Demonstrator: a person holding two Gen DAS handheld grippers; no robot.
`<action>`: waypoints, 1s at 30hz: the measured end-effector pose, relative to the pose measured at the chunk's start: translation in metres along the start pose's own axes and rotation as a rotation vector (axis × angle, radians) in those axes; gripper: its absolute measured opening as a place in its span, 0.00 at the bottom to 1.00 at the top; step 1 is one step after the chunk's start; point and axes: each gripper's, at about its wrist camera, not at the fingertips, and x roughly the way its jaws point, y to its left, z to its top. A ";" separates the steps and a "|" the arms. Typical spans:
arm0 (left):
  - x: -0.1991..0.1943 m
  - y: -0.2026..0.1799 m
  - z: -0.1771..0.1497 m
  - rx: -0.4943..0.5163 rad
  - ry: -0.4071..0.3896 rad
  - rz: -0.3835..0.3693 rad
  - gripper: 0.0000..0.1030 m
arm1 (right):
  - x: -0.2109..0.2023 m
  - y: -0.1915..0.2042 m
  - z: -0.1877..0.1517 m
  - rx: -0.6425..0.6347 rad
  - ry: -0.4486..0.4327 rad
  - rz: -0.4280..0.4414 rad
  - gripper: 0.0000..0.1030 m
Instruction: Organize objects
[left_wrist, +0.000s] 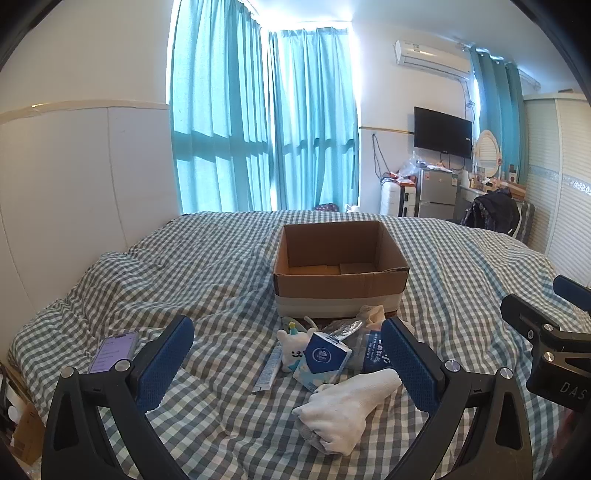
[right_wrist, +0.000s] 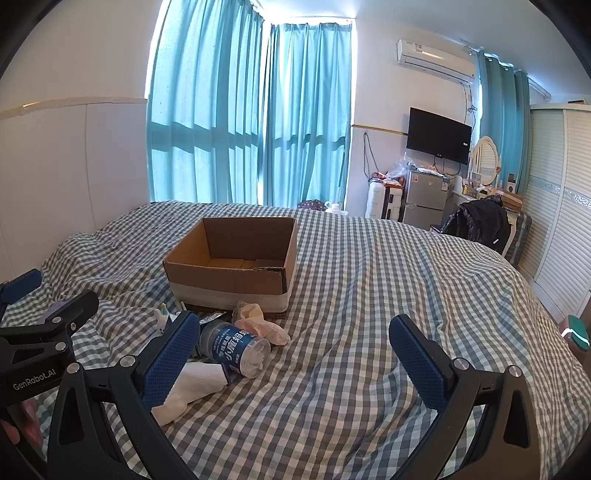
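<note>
An open cardboard box (left_wrist: 341, 266) (right_wrist: 236, 266) stands empty on the checked bed. In front of it lies a small heap: a white plush toy (left_wrist: 291, 349), a blue tissue pack (left_wrist: 325, 358), a thin blue sachet (left_wrist: 267, 371), a white sock (left_wrist: 347, 410) (right_wrist: 192, 387), a clear jar with a blue label (right_wrist: 236, 349) and a beige sock (right_wrist: 258, 319). My left gripper (left_wrist: 288, 363) hangs open just above and before the heap. My right gripper (right_wrist: 295, 360) is open over bare bedding to the right of the heap, its left finger beside the jar.
A phone (left_wrist: 112, 350) with a lit screen lies on the bed at the left. The bed (right_wrist: 369, 295) stretches right toward a wardrobe (right_wrist: 561, 221). A white headboard wall runs along the left. A fridge, TV and chair stand at the far end.
</note>
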 end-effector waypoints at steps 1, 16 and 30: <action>0.000 -0.001 0.000 0.000 0.002 -0.001 1.00 | 0.000 0.000 0.000 0.001 -0.001 -0.002 1.00; 0.046 -0.015 -0.039 -0.006 0.219 -0.038 1.00 | 0.026 -0.017 -0.019 0.017 0.075 -0.040 1.00; 0.107 -0.047 -0.099 0.090 0.428 -0.115 0.84 | 0.072 -0.024 -0.049 0.033 0.205 -0.023 1.00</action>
